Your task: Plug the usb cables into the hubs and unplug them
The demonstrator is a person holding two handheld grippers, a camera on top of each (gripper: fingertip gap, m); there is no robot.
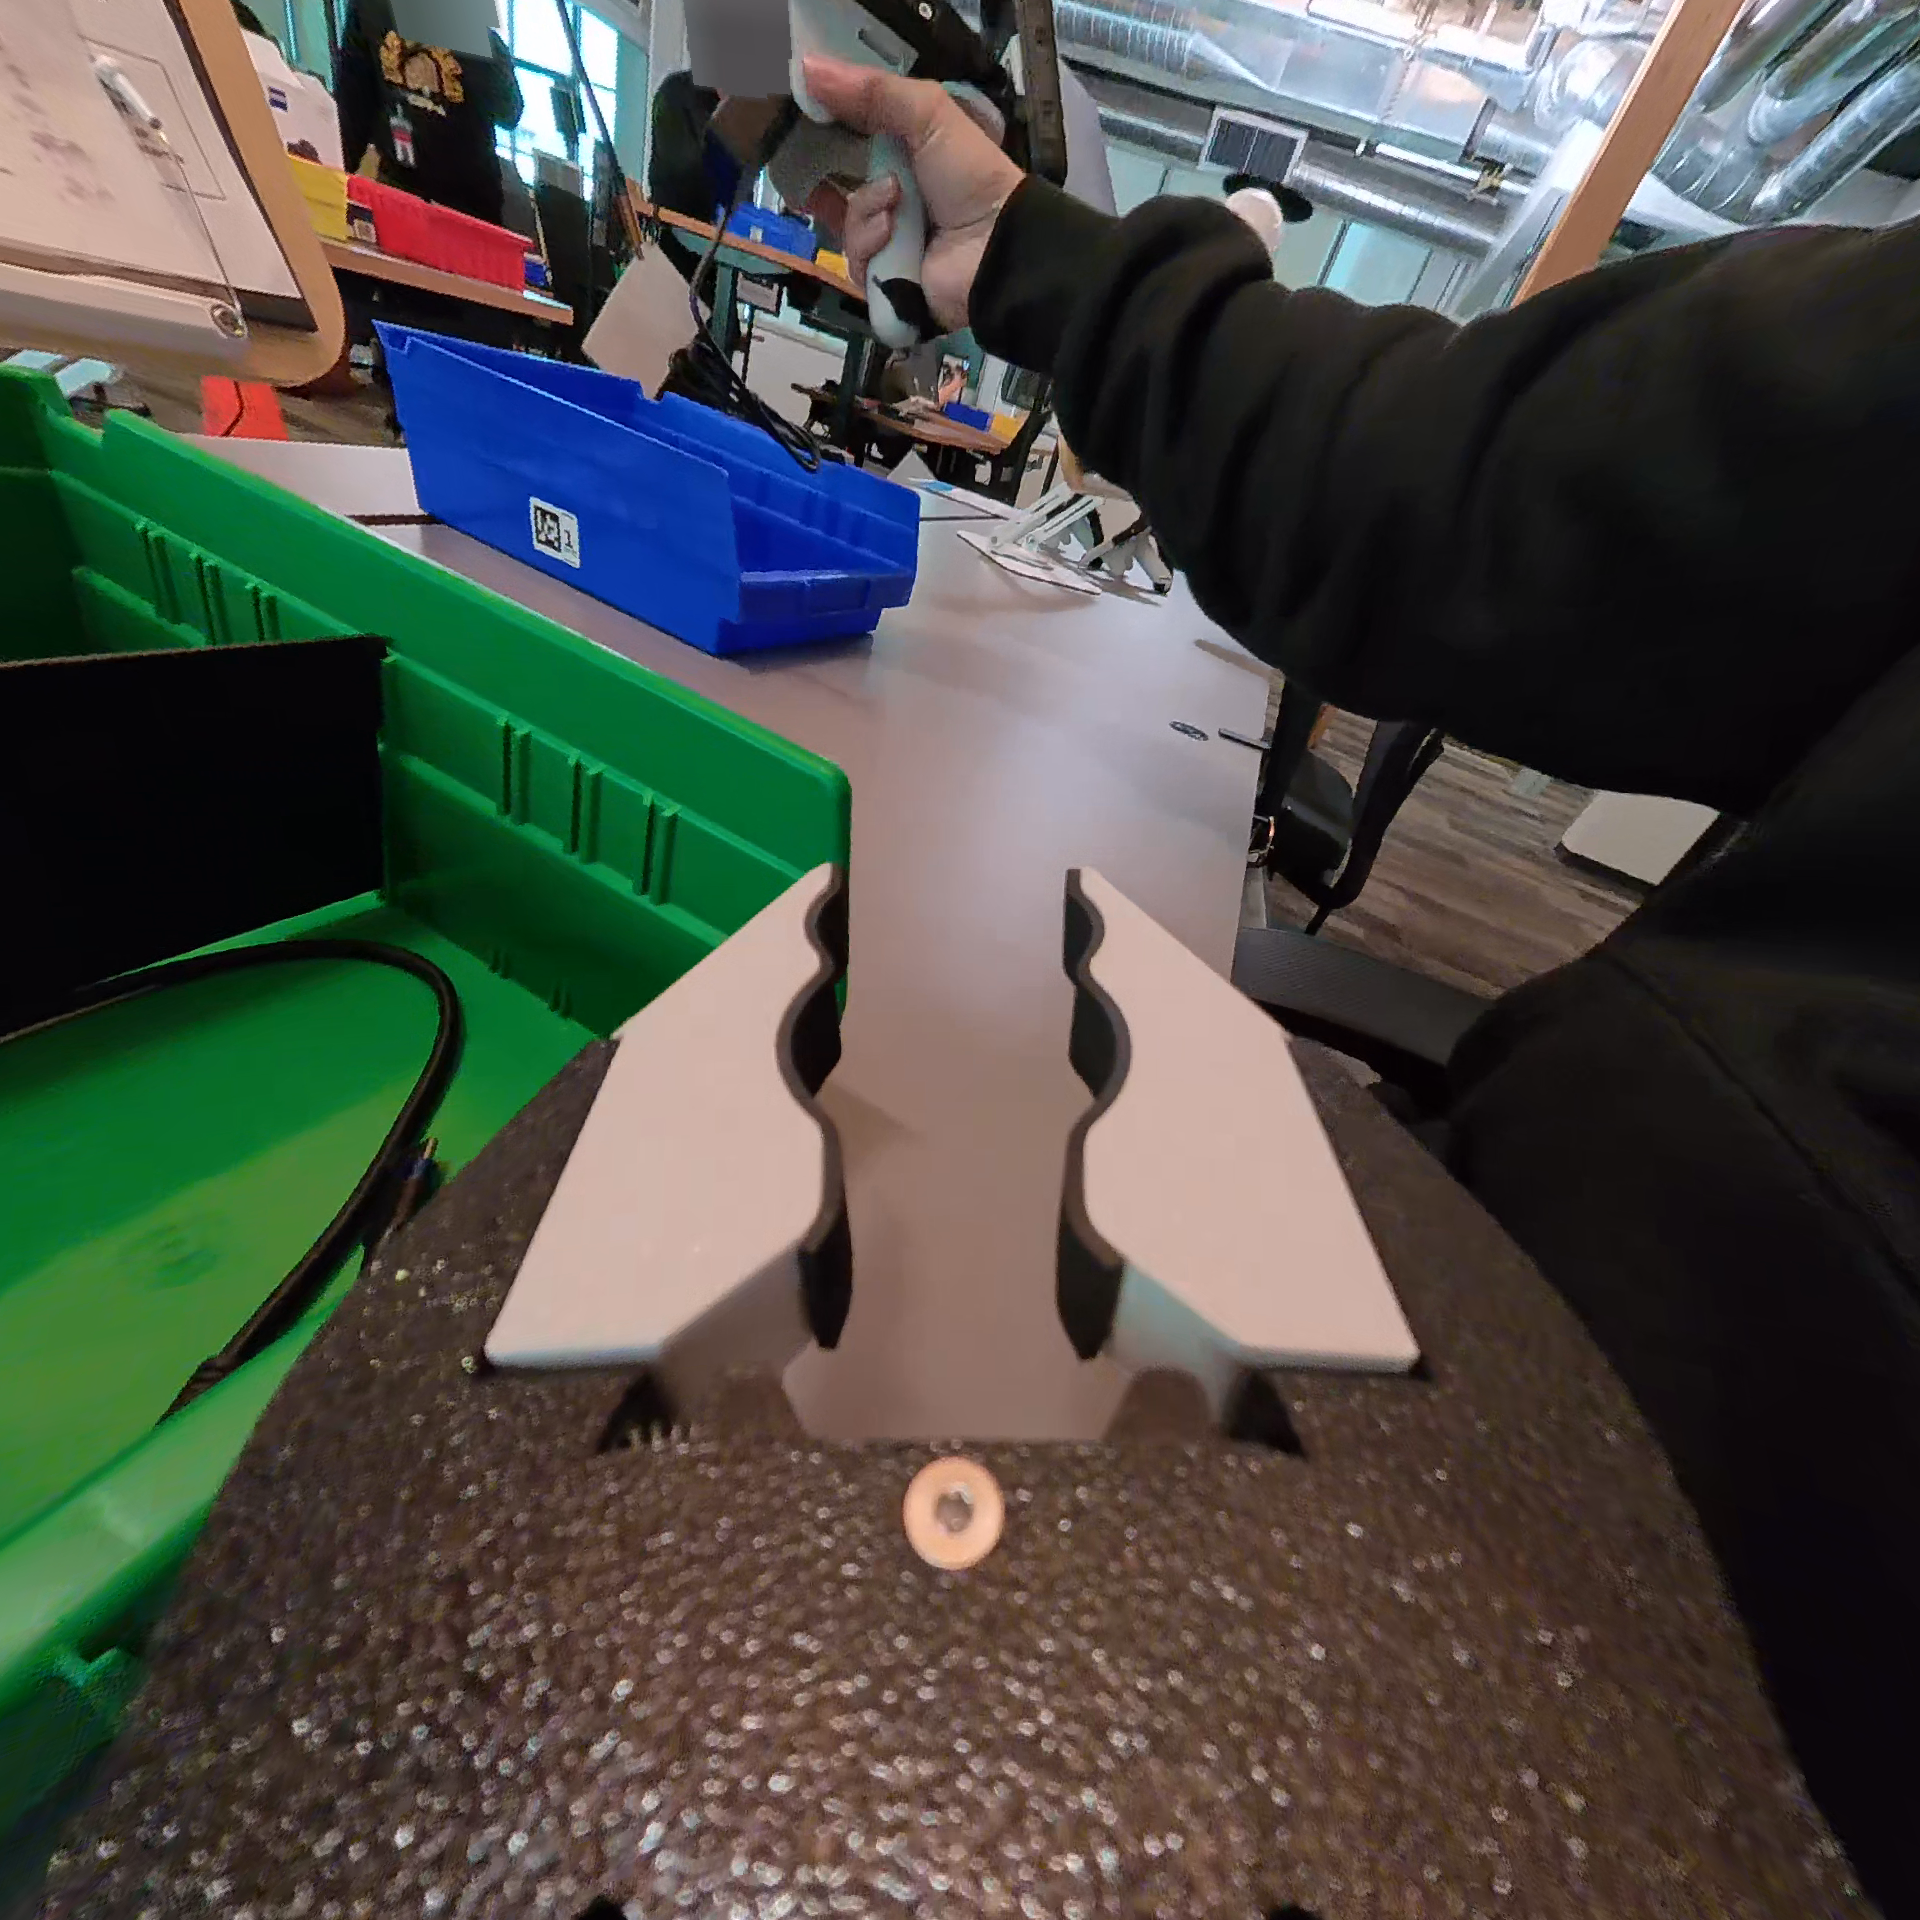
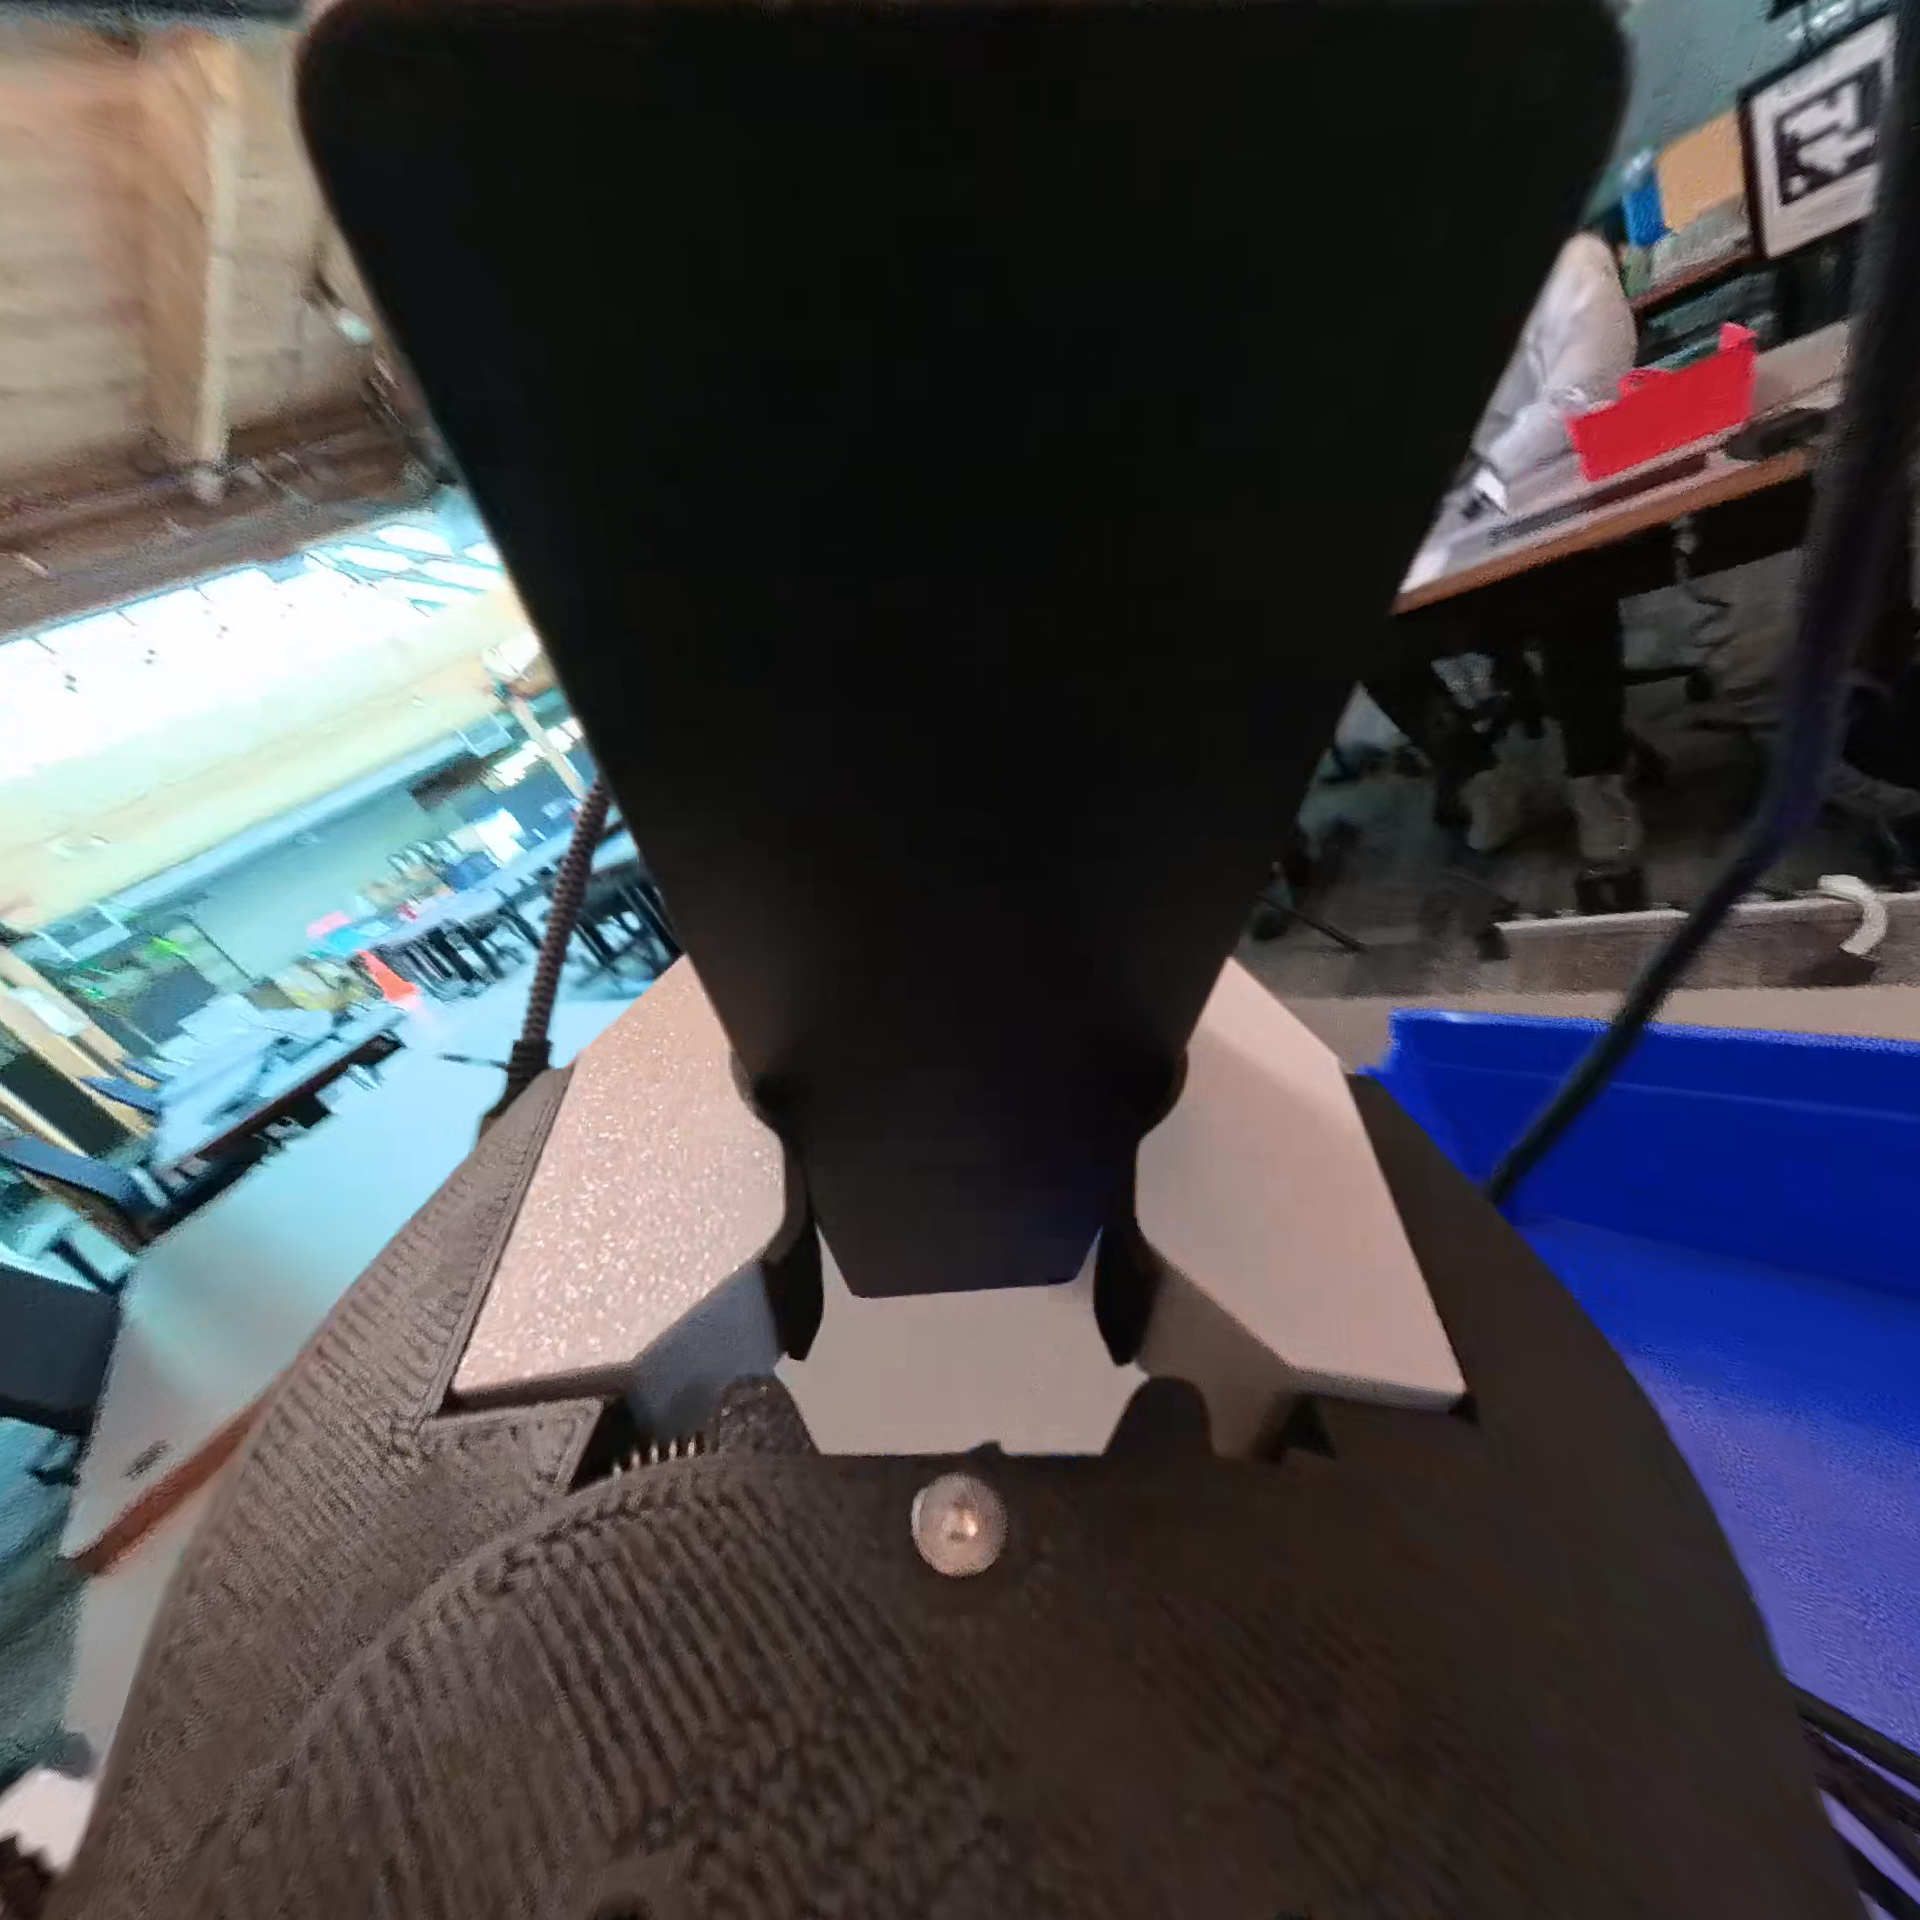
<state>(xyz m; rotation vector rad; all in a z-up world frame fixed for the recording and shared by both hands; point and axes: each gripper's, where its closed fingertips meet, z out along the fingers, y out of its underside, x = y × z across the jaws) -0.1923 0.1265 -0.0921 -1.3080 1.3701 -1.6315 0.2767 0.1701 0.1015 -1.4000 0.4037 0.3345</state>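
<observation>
**Status: right gripper loaded, left gripper empty**

**Left gripper.** The left gripper [image 1: 951, 1122] is held above the table [image 1: 997, 748], at the corner of the green bin [image 1: 582, 790]. Its jaws are released, with a clear gap between the two fingers [image 1: 717, 1122]; only bare table surface shows through the gap. Nothing is grasped.

**Green bin.** The bin lies at 9 o'clock of the left jaws. A black cable [image 1: 416, 1049] loops across the bin floor and runs under the gripper body at 8 o'clock. A flat black panel [image 1: 187, 810] stands in the bin farther back, at 10 o'clock. The cable is outside the jaws and does not touch them.

**Right gripper.** In the right wrist view, the right gripper [image 2: 961, 1184] is clenched on a flat black hub [image 2: 956, 520]. The narrow end of the hub sits between the two pads, touching both; the body widens toward 12 o'clock and fills most of the view. A braided cord [image 2: 561, 914] hangs at 10 o'clock of the jaws; its attachment point cannot be determined.

**Blue bin.** The blue bin [image 2: 1714, 1247] lies at 3 o'clock of the right jaws. A black cable [image 2: 1621, 1008] drops into it from 1 o'clock. In the left wrist view the same bin [image 1: 623, 499] stands on the table at 11 o'clock, with the hand [image 1: 925, 187] raised above it, gripping the right gripper's handle.
</observation>
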